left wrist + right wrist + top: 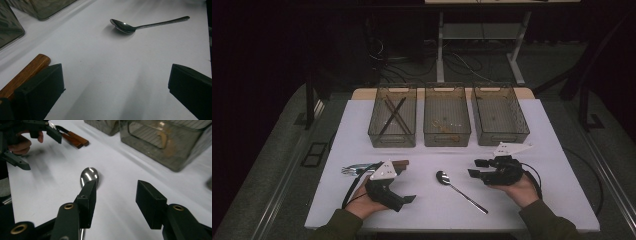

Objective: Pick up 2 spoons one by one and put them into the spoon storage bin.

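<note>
Room behind is dark, cables on floor barely readable. White table [532,150] holds 3 mesh bins: left bin [393,121] w/ dark sticks, others hard to read. Spoon [458,188] lies mid-table, btwn grippers. Left gripper [398,192] wide open, empty; right gripper [475,167] half open, empty, jaws near spoon bowl.

We see three clear bins [447,122] in a row at the far side of the white table [552,165]. The left bin [393,122] holds crossed dark sticks [394,116]. Wood-handled utensils [362,167] lie at the near left.
</note>
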{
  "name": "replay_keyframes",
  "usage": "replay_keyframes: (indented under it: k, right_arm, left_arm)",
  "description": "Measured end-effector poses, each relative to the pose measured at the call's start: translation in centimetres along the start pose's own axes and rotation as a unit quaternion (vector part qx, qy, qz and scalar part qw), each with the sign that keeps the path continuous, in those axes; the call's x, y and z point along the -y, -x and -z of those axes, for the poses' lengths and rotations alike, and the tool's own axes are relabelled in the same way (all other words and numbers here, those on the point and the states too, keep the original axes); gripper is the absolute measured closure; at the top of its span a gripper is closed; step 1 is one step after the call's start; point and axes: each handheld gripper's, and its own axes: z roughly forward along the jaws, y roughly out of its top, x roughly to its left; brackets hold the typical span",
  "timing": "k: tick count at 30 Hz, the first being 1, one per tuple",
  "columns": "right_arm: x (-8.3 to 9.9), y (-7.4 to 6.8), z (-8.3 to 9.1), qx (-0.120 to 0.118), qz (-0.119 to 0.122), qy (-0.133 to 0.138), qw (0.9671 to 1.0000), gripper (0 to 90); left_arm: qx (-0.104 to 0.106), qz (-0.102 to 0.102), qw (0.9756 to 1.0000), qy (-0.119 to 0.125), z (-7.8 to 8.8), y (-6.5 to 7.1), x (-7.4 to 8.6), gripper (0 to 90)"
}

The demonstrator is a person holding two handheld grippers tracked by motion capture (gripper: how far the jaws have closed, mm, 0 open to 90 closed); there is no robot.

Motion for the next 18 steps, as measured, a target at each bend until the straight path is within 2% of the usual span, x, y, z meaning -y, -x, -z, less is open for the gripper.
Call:
replay_keyframes:
  k: [4, 7, 18]
  right_arm:
    - [0.0, -0.4, -0.9, -0.011, -0.002, -0.004, 0.9999, 50.4]
    - [0.1, -0.9, -1.6, -0.016, 0.01, -0.013, 0.9997, 50.3]
    - [0.2, -2.4, -4.2, -0.036, 0.021, -0.041, 0.9983, 49.7]
  left_arm:
    - [0.001, -0.003, 1.0, -0.001, 0.0, 0.0, 0.0, 0.0]
    - [0.001, -0.004, 1.0, -0.002, 0.0, 0.0, 0.0, 0.0]
    - [0.002, -0.004, 1.0, -0.002, 0.0, 0.0, 0.0, 0.0]
